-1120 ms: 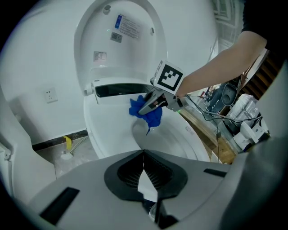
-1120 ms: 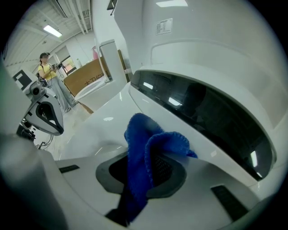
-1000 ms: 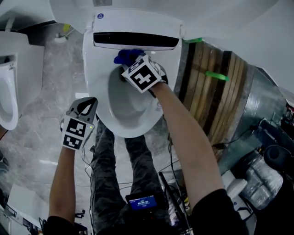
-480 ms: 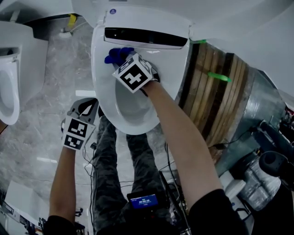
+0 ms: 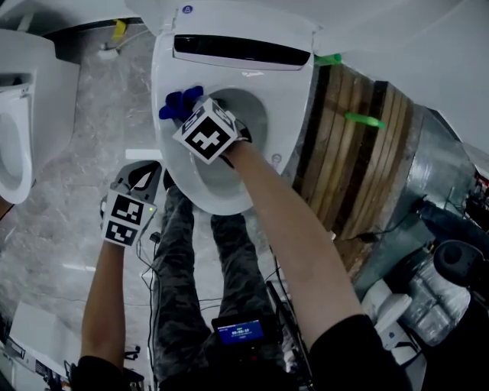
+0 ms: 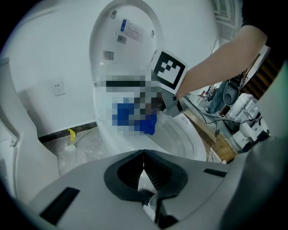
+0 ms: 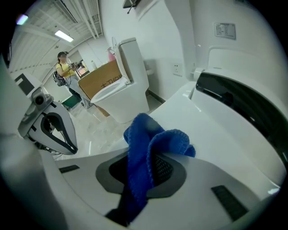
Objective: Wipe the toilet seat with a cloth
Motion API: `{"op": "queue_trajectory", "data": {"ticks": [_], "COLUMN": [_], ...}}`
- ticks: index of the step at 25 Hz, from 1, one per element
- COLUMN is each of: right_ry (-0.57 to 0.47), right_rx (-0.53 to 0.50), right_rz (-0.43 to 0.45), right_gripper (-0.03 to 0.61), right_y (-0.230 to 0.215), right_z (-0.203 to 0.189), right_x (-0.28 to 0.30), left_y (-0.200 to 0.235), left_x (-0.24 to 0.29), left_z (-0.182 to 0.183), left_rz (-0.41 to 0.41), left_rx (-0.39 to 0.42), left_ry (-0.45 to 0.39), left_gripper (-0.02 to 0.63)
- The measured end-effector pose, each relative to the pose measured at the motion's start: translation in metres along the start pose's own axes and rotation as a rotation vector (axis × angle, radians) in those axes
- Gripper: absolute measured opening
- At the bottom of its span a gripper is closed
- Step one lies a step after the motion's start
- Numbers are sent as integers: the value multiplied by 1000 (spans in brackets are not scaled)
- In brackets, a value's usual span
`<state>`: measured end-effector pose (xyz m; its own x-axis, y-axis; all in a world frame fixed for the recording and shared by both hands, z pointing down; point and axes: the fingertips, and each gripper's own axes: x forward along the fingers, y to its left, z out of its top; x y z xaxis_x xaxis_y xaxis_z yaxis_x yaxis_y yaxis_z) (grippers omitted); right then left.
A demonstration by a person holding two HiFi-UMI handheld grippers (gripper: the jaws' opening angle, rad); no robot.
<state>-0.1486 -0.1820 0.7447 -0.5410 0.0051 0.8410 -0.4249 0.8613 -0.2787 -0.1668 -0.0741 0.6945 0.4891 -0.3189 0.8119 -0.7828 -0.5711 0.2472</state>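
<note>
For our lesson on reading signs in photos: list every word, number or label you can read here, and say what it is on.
Nothing reads clearly.
Too small: label on the raised lid.
Blurred: print on the cardboard box.
Too small: digits on the blue screen by the person's legs.
Too small: round blue badge on the toilet.

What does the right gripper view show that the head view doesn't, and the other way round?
Only the right gripper view: the right tool clamped on the blue cloth, a cardboard box and a bystander in yellow far off. Only the head view: the wooden slats beside the toilet, the person's legs and a small lit screen. Both: the cloth at the white toilet seat, the left tool off to the side, and a neighbouring toilet.
</note>
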Motion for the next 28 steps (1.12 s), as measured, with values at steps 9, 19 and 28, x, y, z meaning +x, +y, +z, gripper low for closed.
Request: {"op": "queue_trajectory", "data": {"ticks": [9,19,28], "right_ry": [24,-94,-262], "right_rx": [60,219,230], "right_rz": [59,-19,-36], "right_gripper": [67,67,67], "right_y": [46,88,83], "right_z": [-36,-126,-168], "right_x": [-2,3,-86], "left_y": [-25,-92,-159], "left_x": [-3,34,61], "left_z": [-12,-116,-122], "left_rz": [-37,-108,-110], "left_rx": [33,99,356], "left_ry": [-10,-77,-31], "left_gripper": [11,11,12]}}
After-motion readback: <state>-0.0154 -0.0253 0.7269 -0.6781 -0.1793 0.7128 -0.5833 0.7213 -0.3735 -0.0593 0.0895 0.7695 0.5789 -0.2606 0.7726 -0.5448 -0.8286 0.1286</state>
